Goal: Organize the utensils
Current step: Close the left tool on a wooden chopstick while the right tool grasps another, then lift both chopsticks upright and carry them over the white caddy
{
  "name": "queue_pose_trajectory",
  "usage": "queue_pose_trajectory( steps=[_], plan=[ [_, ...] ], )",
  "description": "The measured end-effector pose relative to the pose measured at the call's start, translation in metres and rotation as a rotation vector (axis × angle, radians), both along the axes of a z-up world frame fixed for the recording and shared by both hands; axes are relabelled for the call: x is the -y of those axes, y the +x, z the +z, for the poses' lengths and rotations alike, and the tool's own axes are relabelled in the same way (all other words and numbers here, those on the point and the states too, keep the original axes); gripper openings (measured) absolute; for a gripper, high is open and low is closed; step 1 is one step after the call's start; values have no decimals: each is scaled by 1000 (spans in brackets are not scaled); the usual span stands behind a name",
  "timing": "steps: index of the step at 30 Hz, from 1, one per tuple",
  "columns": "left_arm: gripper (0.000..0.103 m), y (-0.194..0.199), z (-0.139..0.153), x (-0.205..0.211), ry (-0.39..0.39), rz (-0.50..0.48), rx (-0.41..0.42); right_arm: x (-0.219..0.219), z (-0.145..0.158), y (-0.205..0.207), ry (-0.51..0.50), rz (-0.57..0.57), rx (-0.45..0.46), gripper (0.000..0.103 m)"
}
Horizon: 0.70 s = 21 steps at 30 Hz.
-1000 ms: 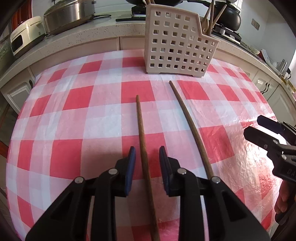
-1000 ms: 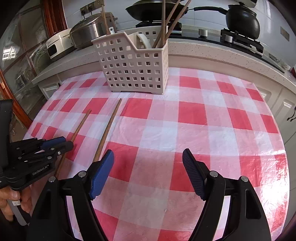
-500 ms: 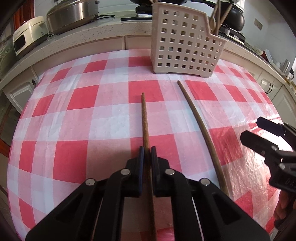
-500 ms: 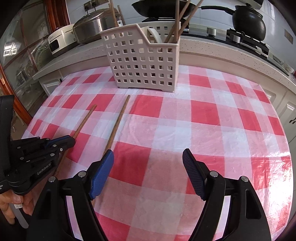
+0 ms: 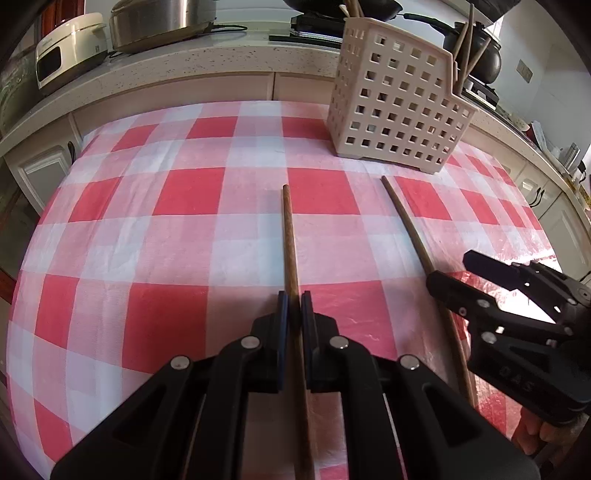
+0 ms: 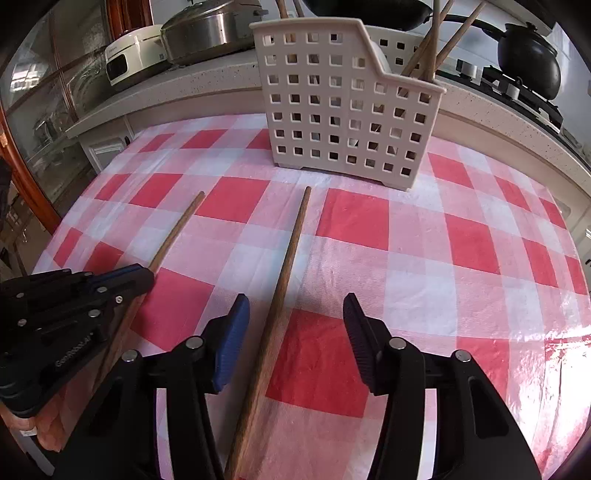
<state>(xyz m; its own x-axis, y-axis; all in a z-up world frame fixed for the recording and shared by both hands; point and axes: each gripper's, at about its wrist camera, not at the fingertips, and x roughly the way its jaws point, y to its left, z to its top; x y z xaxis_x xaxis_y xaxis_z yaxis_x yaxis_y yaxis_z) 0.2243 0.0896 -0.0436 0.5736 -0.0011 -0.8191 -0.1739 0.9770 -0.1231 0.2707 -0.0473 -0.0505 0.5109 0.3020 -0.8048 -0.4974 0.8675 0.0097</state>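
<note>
Two long wooden sticks lie on the red-and-white checked cloth. My left gripper (image 5: 294,301) is shut on the left stick (image 5: 289,236), gripping it near its middle; it also shows in the right wrist view (image 6: 173,236). My right gripper (image 6: 295,317) is open, its fingers straddling the right stick (image 6: 288,254), which also shows in the left wrist view (image 5: 406,221). A white perforated utensil holder (image 6: 343,110) stands at the far side of the table with several wooden sticks upright in it; it also shows in the left wrist view (image 5: 399,107).
A stone counter (image 5: 221,62) runs behind the table with a rice cooker (image 5: 66,48), a steel pan (image 5: 159,18) and a black pot (image 6: 528,59) on a stove. Cabinets stand below the counter.
My left gripper closed on the left stick. My right gripper moved left and forward until its open fingers straddle the right stick.
</note>
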Motion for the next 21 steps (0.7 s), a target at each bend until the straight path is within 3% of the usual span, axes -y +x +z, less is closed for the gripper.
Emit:
queue_pose_trajectory(
  steps=[1,6,13,21],
  plan=[
    [7,0,0,-1,-2,0,1,-1,-3,2,-5,0,-6,41],
    [7,1,0,-5,-13,4,5,-8,-5,3,-25,0,18,40],
    [7,1,1,-10,-46,15,11,-5,-4,6,-12,-1,30,13],
    [7,-3,9,-7,-47,21,28,17,3,5,55,-9,0,8]
  ],
)
